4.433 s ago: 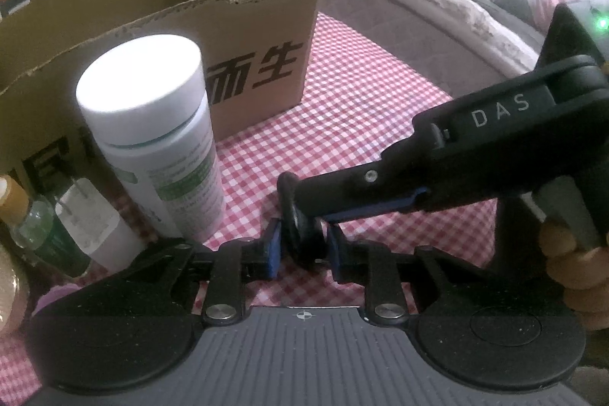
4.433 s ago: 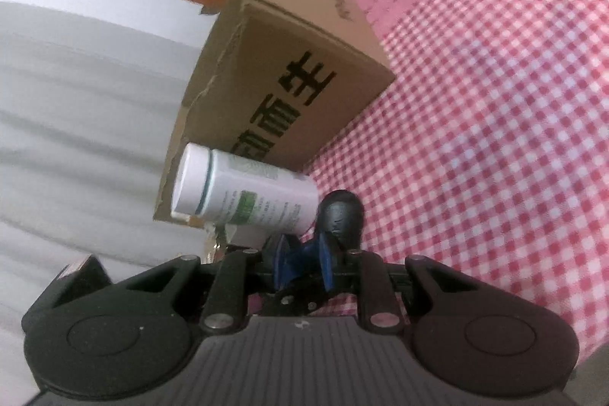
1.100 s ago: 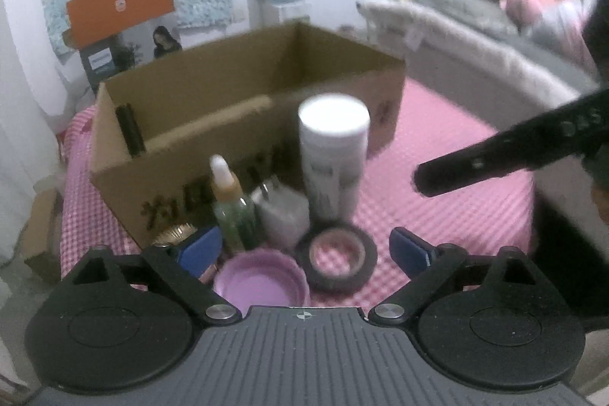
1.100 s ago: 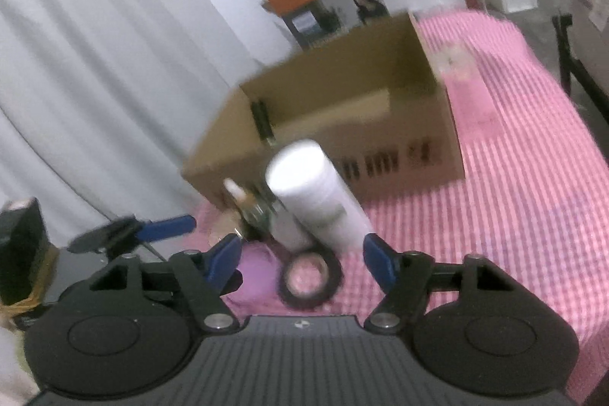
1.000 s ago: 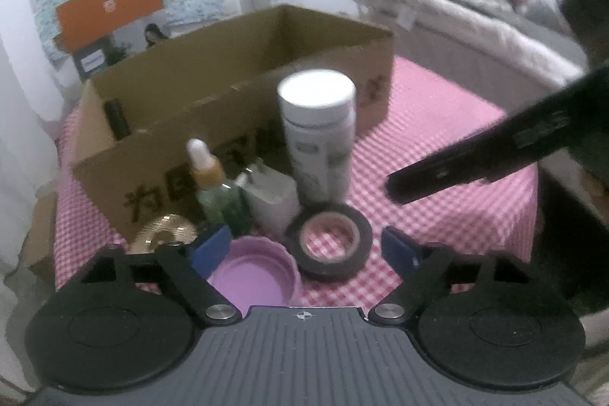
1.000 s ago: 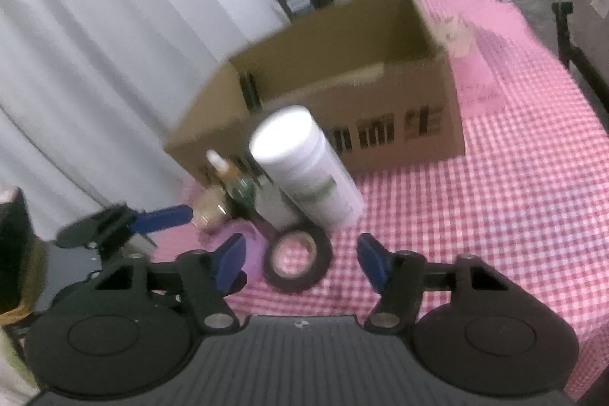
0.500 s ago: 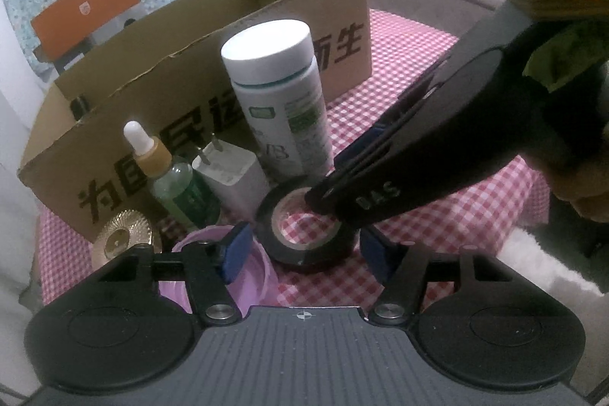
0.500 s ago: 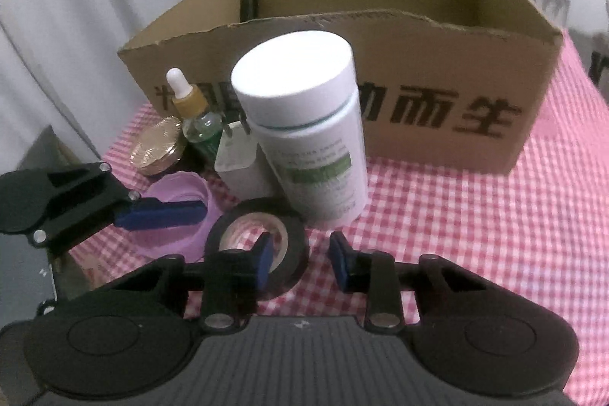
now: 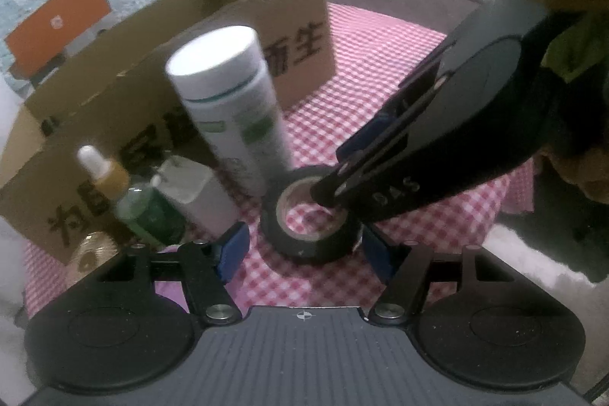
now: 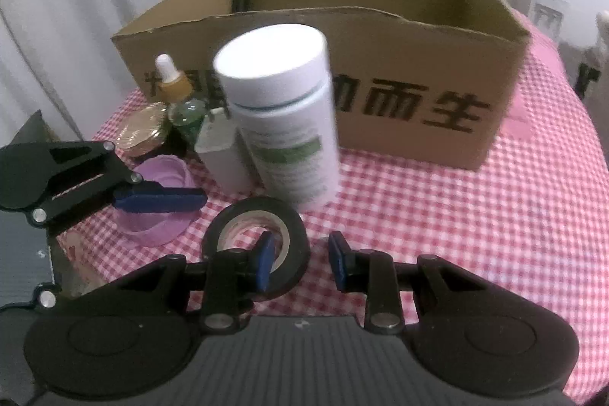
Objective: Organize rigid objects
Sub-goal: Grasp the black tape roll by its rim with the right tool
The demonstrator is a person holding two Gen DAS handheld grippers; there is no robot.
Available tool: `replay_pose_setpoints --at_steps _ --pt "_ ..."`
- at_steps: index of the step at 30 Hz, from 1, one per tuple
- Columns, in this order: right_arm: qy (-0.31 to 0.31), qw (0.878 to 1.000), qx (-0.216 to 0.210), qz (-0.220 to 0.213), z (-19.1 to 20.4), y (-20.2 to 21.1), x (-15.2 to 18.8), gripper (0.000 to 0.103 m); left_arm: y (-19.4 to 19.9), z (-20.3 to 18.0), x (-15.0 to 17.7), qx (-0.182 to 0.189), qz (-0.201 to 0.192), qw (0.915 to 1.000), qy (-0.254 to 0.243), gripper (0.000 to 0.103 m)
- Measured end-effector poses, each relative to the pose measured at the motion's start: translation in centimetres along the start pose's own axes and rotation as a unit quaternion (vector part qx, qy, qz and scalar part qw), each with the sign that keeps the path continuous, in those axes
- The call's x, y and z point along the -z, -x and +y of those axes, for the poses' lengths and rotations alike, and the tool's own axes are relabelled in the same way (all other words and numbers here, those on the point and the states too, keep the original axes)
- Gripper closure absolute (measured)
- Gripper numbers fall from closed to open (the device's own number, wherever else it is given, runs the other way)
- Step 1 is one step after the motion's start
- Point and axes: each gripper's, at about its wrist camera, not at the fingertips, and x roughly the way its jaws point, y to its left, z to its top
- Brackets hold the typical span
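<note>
- Tape roll (image 10: 255,246): flat on the checked tabletop (image 10: 475,234), near the white bottle (image 10: 281,132).
- Right claw (image 10: 300,263): lowered since earlier, just narrowed, straddling the roll's wall, pads apart from it.
- Left claw (image 9: 304,248): just narrowed, released, flanking the roll.

Tape roll (image 10: 254,223): matt black w/ pale paper-looking core. White bottle (image 10: 283,124): smooth plastic, slight sheen, printed label. Box (image 10: 411,94) at far side: plain brown corrugated cardboard, matt, ragged near edge, black print. Tablecloth (image 10: 456,234): pink/white check cloth, matt. Dropper bottle (image 10: 179,101): clear green, glossy; glass or plastic can't tell. Round lid (image 10: 142,136) far left: gold, metallic shine, ribbed. Lilac cup (image 10: 163,204): matt plastic. White plug block (image 10: 219,155): smooth plastic. Gripper bodies: matt black plastic, blue pads (image 10: 262,259), bright metal screws.
</note>
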Motion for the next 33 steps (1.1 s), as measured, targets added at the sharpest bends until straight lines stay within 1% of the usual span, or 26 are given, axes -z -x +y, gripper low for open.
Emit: replay_pose_setpoints --at_steps 3,6,12,13,14,16,19,22,25,28,33 --pt "-0.012 1.0 0.004 -0.001 -0.8 0.7 0.6 0.07 -0.3 -0.4 -0.1 0.013 0.001 0.9999 0.0 0.036" --pt "-0.022 1.0 0.002 -0.004 -1.6 1.6 1.3 0.07 -0.7 -0.3 -0.6 0.024 0.001 0.9997 0.009 0.036" --pt "-0.028 1.0 -0.009 -0.01 -2.4 2.5 2.0 0.07 -0.9 0.0 -0.9 0.03 -0.002 0.9993 0.021 0.038" --pt "-0.027 1.0 -0.011 -0.011 -2.5 2.7 2.1 0.071 -0.9 0.0 -0.8 0.03 -0.003 0.9993 0.021 0.039" --pt "-0.027 1.0 -0.012 -0.012 -2.8 3.1 2.2 0.075 -0.8 0.0 -0.8 0.029 -0.004 0.9994 0.019 0.039" --pt "-0.027 0.999 -0.016 -0.012 -3.1 3.0 2.2 0.079 -0.7 -0.1 -0.7 0.025 -0.007 0.9995 0.018 0.039" --pt "-0.027 0.999 -0.014 -0.013 -2.9 2.8 1.9 0.082 -0.5 -0.2 -0.6 0.027 -0.012 0.9994 0.02 0.039" --pt "-0.037 0.999 -0.017 -0.013 -3.0 2.7 1.7 0.083 0.2 -0.4 -0.7 0.025 -0.022 0.9993 0.019 0.039" --pt "-0.035 0.999 -0.011 -0.023 -2.9 3.7 1.7 0.083 1.5 -0.6 -0.9 0.018 -0.04 0.999 0.013 0.039" --pt "-0.026 0.999 0.0 -0.04 -2.0 5.4 1.1 0.083 3.4 -0.6 -1.3 0.008 -0.068 0.9976 0.009 0.039" --pt "0.001 0.996 0.015 -0.087 0.2 9.3 -0.9 0.082 7.3 0.8 -2.5 -0.019 -0.125 0.992 0.009 0.039"
